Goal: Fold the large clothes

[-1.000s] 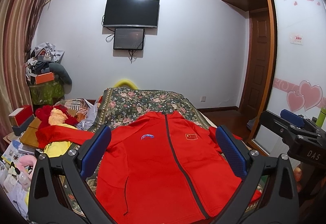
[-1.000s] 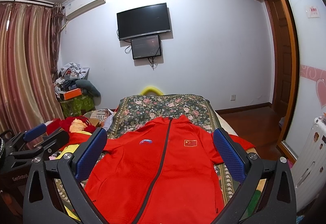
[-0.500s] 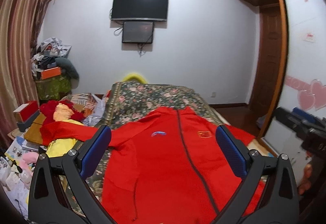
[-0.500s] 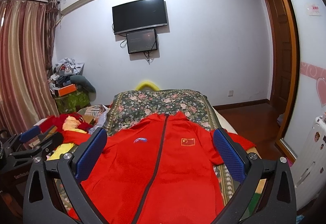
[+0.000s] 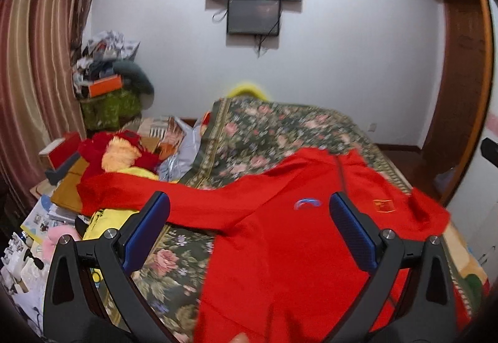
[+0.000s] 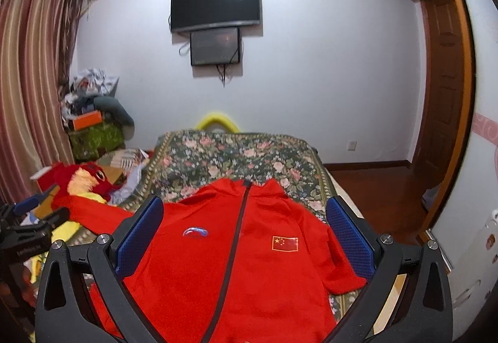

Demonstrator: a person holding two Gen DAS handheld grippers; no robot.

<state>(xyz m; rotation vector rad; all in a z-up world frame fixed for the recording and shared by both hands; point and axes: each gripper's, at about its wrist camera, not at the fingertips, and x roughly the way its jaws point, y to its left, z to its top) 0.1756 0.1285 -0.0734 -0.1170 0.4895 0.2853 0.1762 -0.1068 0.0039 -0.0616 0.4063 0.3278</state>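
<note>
Lying flat, red jacket (image 6: pixel 236 249) spreads beneath both wide-apart jaws.

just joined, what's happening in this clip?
A person holds two handheld grippers over a red jacket spread front-up, zipped, on a floral bedspread. The left gripper and right gripper are both open and holding nothing. One sleeve stretches off the bed's left side. No fold shows yet.

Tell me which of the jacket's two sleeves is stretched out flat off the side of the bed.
The left-hand sleeve as seen: it runs straight out over the clutter beside the bed. The other sleeve lies bunched against the jacket body.
</note>
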